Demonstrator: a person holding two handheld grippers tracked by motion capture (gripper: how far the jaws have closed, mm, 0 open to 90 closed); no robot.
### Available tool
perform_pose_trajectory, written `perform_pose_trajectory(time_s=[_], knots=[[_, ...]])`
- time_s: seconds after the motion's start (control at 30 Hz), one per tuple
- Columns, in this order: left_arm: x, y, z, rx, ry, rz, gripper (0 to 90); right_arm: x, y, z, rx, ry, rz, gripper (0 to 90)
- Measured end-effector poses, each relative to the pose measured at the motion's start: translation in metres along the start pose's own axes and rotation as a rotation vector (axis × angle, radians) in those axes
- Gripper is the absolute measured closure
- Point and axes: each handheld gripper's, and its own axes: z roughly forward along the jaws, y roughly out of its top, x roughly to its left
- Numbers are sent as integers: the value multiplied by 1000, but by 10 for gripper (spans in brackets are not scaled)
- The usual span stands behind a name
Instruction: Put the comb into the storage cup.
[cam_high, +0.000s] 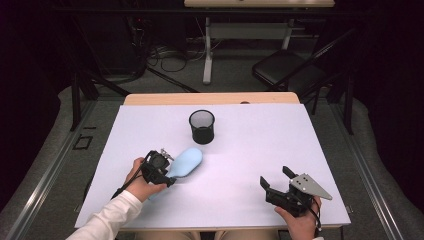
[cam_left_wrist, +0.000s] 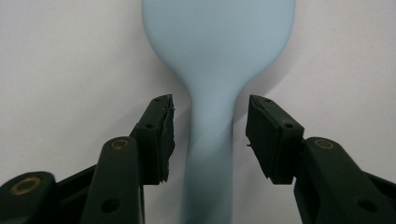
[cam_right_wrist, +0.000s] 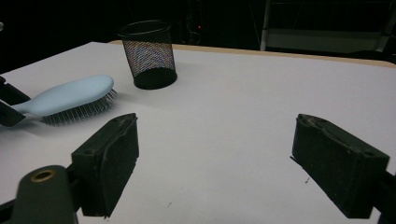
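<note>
Your left gripper (cam_left_wrist: 209, 135) straddles the handle of the blue hairbrush (cam_left_wrist: 217, 70) lying bristles-down on the table (cam_high: 250, 150), jaws open and not yet touching; close squarely before lifting.

The handle of the light blue hairbrush (cam_high: 186, 162) disappears under the left gripper (cam_high: 159, 168) in the high view, so the pads' contact cannot be told there. In the left gripper view the brush head runs off the top edge and the handle blurs toward the bottom; its bristles face down, unseen. The mesh cup (cam_right_wrist: 148, 54) shows nothing of its inside.
</note>
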Motion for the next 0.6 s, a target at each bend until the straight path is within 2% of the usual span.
perform_pose_trajectory(time_s=[0.37, 0.6], knots=[[-1, 2, 6, 11, -10, 8, 607, 0, 0, 0, -2, 3, -1, 143], [-3, 4, 7, 20, 13, 23, 642, 0, 0, 0, 1, 4, -2, 143]])
